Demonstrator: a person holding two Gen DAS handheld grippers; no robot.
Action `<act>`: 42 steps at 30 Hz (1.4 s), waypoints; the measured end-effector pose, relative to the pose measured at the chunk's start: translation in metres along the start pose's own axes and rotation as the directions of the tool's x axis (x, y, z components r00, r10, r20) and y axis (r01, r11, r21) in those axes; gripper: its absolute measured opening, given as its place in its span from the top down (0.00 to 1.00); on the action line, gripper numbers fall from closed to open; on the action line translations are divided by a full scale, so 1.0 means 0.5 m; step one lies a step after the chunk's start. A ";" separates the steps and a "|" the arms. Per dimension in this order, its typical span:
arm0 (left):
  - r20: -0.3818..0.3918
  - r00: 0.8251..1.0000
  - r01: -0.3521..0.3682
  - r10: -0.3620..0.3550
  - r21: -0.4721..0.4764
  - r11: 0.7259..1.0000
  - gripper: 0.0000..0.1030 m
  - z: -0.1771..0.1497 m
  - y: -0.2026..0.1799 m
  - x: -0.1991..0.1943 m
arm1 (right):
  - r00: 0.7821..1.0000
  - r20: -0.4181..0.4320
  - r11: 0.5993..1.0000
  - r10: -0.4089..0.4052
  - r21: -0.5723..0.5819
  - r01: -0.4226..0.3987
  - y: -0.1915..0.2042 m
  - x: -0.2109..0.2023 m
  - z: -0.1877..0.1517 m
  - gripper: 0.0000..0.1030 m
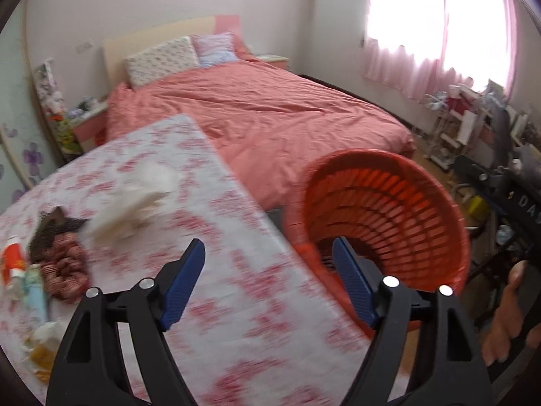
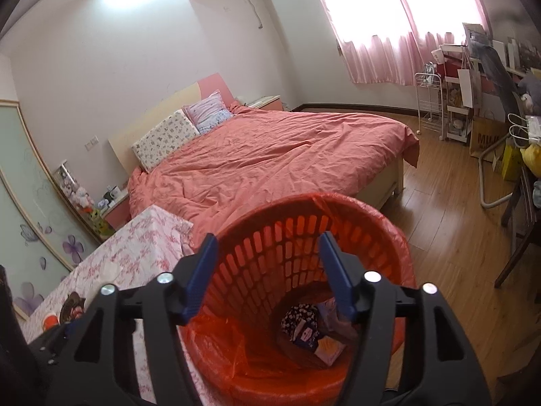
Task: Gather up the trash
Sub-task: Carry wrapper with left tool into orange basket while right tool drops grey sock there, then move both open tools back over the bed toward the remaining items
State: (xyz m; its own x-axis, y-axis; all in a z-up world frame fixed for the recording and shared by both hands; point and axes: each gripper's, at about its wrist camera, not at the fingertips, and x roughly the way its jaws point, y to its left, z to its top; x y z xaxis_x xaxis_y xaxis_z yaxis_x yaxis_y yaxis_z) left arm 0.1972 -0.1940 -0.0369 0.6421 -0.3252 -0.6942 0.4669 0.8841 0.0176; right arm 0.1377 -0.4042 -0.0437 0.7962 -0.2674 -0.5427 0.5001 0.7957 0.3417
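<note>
Bed (image 2: 270, 155) under coral cover — two pillows (image 2: 165, 138), pink curtains (image 2: 382, 57).

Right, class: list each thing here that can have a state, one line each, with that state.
left tool: open, nothing between its fingers
right tool: open, empty, above the basket
red basket: upright, lined with a red bag, some trash at the bottom
white tissue: lying on the table, uncollected
bed: made
curtains: drawn
</note>
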 end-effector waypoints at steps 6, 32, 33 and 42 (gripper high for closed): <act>-0.002 0.996 -0.090 0.090 -0.042 0.995 0.24 -0.036 0.093 -0.039 | 1.000 -0.019 0.998 0.010 -0.054 -0.011 0.051 -0.017 -0.032 0.36; -0.056 0.930 -0.361 0.363 -0.330 0.873 0.24 -0.204 0.457 -0.193 | 0.951 -0.232 0.902 0.205 -0.332 -0.276 0.404 -0.048 -0.232 0.36; -0.062 0.927 -0.369 0.371 -0.337 0.866 0.24 -0.212 0.469 -0.198 | 0.947 -0.241 0.895 0.211 -0.343 -0.286 0.418 -0.050 -0.243 0.36; -0.116 0.901 -0.431 0.419 -0.364 0.825 0.24 -0.279 0.537 -0.222 | 0.923 -0.306 0.836 0.234 -0.422 -0.352 0.509 -0.072 -0.317 0.36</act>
State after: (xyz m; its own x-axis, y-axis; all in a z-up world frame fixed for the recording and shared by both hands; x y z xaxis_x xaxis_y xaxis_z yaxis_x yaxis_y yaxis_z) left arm 0.1665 0.1264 -0.0558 0.7033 0.1166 -0.7013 -0.1129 0.9923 0.0517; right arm 0.1824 -0.1062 -0.0591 0.7478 0.1060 -0.6554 -0.0058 0.9882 0.1531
